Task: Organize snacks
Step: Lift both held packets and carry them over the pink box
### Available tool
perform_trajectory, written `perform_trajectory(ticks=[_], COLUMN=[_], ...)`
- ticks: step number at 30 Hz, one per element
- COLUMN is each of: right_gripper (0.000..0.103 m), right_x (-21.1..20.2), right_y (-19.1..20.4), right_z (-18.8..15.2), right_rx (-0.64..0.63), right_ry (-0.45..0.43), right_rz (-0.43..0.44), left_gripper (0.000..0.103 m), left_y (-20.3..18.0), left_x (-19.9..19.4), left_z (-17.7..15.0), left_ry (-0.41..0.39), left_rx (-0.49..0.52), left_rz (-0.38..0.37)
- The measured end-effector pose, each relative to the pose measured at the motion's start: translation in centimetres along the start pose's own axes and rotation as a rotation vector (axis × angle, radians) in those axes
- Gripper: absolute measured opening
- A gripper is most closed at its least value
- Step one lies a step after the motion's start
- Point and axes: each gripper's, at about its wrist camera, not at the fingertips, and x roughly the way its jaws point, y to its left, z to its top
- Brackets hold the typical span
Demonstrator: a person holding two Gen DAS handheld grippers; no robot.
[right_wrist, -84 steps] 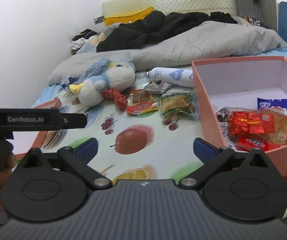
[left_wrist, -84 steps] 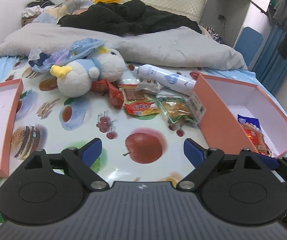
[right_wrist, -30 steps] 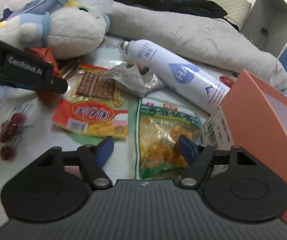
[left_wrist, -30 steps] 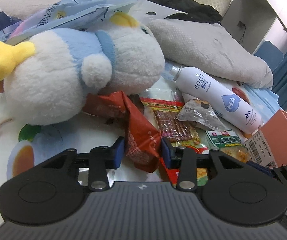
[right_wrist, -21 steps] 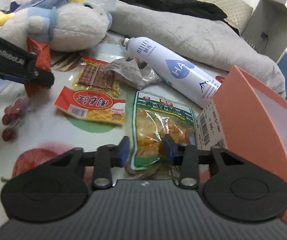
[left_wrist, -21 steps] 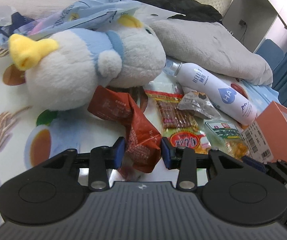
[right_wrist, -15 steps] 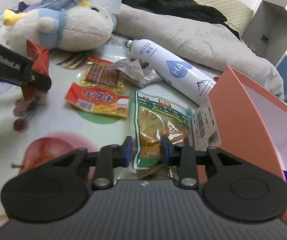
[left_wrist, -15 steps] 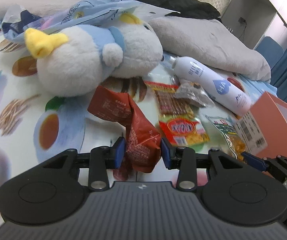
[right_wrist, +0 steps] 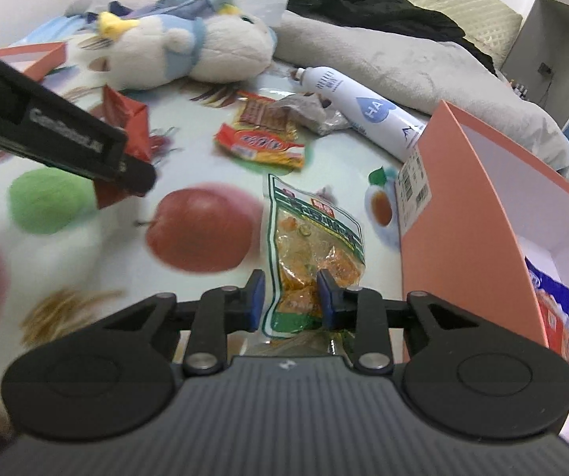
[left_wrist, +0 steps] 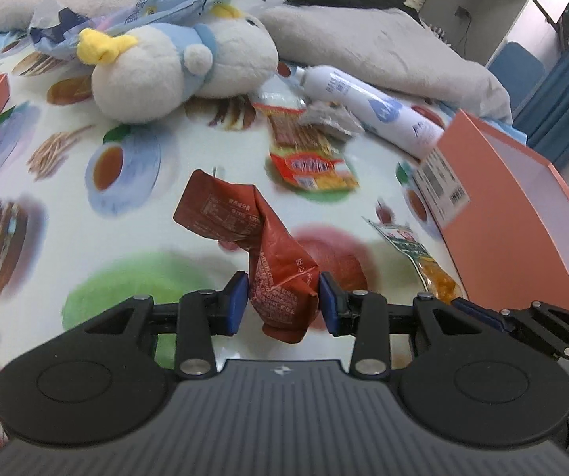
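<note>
The left gripper (left_wrist: 283, 297) clamps the red snack pouch (left_wrist: 268, 261) between its pads; the right gripper (right_wrist: 290, 303) pinches the green-edged snack bag (right_wrist: 312, 246) low.

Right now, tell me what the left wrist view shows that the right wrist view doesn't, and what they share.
Only the left wrist view shows the left gripper from behind, clamped on the red packet, and the blue curtain at the far right.

Only the right wrist view shows the right gripper gripping the green packet, and the snacks already in the orange box.

Both show the plush toy, the white bottle, the red-and-yellow packet and the fruit-print cloth.
</note>
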Motion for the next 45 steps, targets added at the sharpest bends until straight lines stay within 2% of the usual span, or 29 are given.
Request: perform_trajectory(ticks=[10, 20, 21, 22, 23, 25, 27, 37, 41, 45], right_gripper=[0.032, 0.041, 0.043, 0.054, 0.071, 0.089, 0.089, 0.089, 0.089, 0.089], right_x=[-3.8, -4.5, -4.6, -4.8, -5.0, -5.6, -5.9, -4.4, -3.1, -2.3], right_y=[0.2, -1.6, -1.8, -1.9, -2.1, -2.4, -2.7, -3.7, -3.6, -3.4], right_z=[-3.6, -5.2, -5.3, -5.4, -5.5, -5.7, -5.9, -6.6, -6.9, -7.3], right_rx=[0.017, 0.156, 0.173, 0.184, 0.194, 0.211, 0.215, 0.258, 0.267, 0.273], right_ry=[-0.011, -0.053, -0.057, -0.066, -0.080, -0.113, -0.128, -0.066, -0.004, 0.015], right_rz=[0.039, 0.186, 0.196, 0.199, 0.197, 0.184, 0.175, 0.159, 0.178, 0.179], left_gripper=[0.044, 0.044, 0.044, 0.044, 0.044, 0.044, 0.044, 0.044, 0.044, 0.043], left_y=[-1.4, -2.6, -2.7, -2.8, -2.9, -3.0, -3.2, -3.7, -3.8, -3.9], left_x=[-2.9, -4.8, -4.8, -4.8, -4.8, -4.8, -4.9, -4.8, -4.8, -4.8], left_z=[-4.5, -5.4, -5.5, -5.5, -5.5, -5.6, -5.6, -5.5, -5.4, -5.5], left_ry=[0.061, 0.061, 0.065, 0.069, 0.071, 0.071, 0.065, 0.065, 0.064, 0.061], left_rx=[0.030, 0.040, 0.044, 0.045, 0.043, 0.040, 0.044, 0.064, 0.067, 0.067], left_rz=[0.011, 0.038, 0.039, 0.039, 0.040, 0.043, 0.045, 0.052, 0.052, 0.054])
